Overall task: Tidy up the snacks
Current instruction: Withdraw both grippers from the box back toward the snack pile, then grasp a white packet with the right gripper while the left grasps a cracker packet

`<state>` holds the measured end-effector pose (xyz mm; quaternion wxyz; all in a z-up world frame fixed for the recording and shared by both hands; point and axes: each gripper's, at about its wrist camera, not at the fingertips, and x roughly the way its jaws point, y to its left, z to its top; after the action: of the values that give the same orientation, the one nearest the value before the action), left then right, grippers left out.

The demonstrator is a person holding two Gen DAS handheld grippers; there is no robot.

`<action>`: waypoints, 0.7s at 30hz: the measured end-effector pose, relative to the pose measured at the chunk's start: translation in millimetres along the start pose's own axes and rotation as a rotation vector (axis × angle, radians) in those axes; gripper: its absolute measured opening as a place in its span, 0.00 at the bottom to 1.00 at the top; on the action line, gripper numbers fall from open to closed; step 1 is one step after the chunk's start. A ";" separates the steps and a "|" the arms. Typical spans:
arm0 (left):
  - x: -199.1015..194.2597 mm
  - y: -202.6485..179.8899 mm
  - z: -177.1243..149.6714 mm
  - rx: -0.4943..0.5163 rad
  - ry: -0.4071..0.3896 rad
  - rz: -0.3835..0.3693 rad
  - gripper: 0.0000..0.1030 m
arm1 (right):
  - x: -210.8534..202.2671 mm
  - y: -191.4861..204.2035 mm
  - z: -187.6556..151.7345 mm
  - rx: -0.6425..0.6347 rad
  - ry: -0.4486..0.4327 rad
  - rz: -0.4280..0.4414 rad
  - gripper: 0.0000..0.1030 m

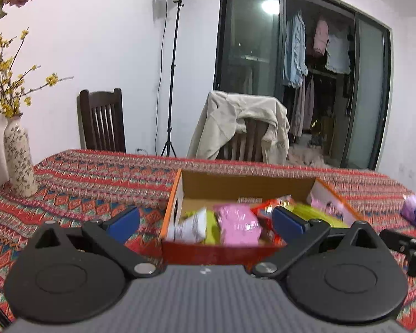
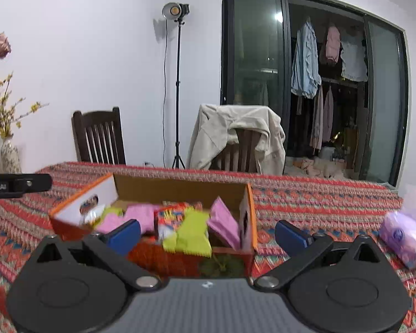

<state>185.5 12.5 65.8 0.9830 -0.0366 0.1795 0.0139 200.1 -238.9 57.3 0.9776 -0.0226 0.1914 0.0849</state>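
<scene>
Two grippers, your left gripper [image 1: 205,222] and right gripper [image 2: 208,234], hover wide open and empty before the cardboard box [image 2: 185,187], where snack packets [image 2: 192,234] already sit gathered; a purple packet [image 2: 403,236] waits outside.

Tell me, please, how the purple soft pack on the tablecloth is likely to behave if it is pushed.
The purple soft pack looks rounded and puffy, so it would probably squash and slide rather than tip. Its glossy wrap may be slippery. It lies on its side, so it might roll slightly on the tablecloth.
</scene>
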 end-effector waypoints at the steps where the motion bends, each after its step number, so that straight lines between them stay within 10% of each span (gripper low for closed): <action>1: -2.2 2.3 -6.9 0.002 0.008 0.001 1.00 | -1.9 -2.4 -6.2 0.003 0.014 0.003 1.00; 21: 4.1 36.5 -63.7 -0.037 0.068 0.095 1.00 | 4.2 -38.0 -59.6 0.000 0.180 -0.069 0.94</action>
<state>165.5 44.1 2.5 0.9737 -0.0469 0.2141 0.0625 188.6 -280.2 1.0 0.9588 -0.0366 0.2775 0.0488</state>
